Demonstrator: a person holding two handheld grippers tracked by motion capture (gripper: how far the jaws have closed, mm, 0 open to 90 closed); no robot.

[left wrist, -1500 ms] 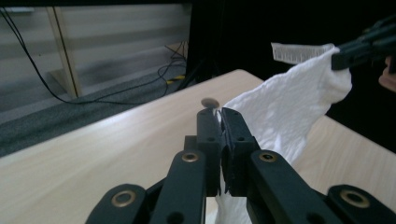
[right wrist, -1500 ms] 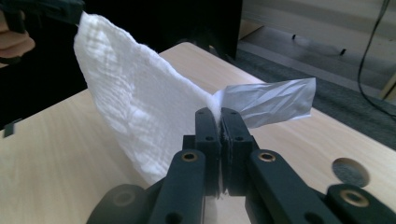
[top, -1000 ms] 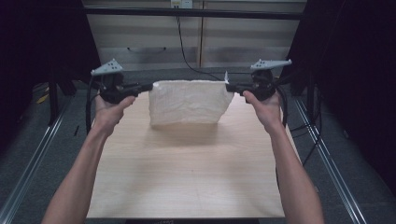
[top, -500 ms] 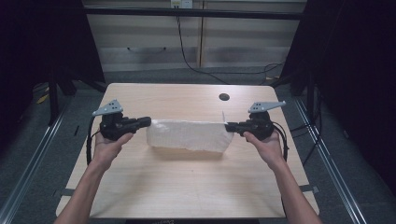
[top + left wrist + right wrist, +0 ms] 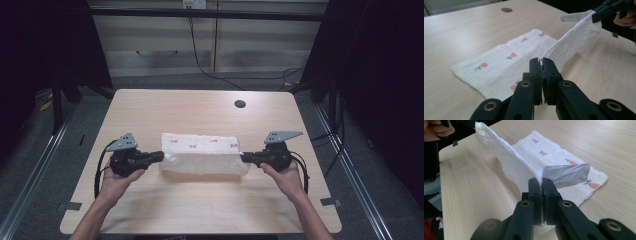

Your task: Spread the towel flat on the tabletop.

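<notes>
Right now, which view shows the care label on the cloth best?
The right gripper view: the care label hangs large beside the shut jaws. The left gripper view shows it small, far off; the high view is too coarse to show it.

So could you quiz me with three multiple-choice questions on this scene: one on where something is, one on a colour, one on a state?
1. Where is the round hole in the table?
A. far side, towards the right
B. near left corner
C. under the cloth

2. What colour are the small prints on the white cloth?
A. blue
B. red-pink
C. black

3. How are the left tongs and the right tongs?
A. both wide open
B. one open, one shut
C. both shut on the cloth

Answers: 1 A, the hole sits beyond the cloth; 2 B, red-pink fruit shapes run across it; 3 C, each pinches an end of the cloth.
</notes>
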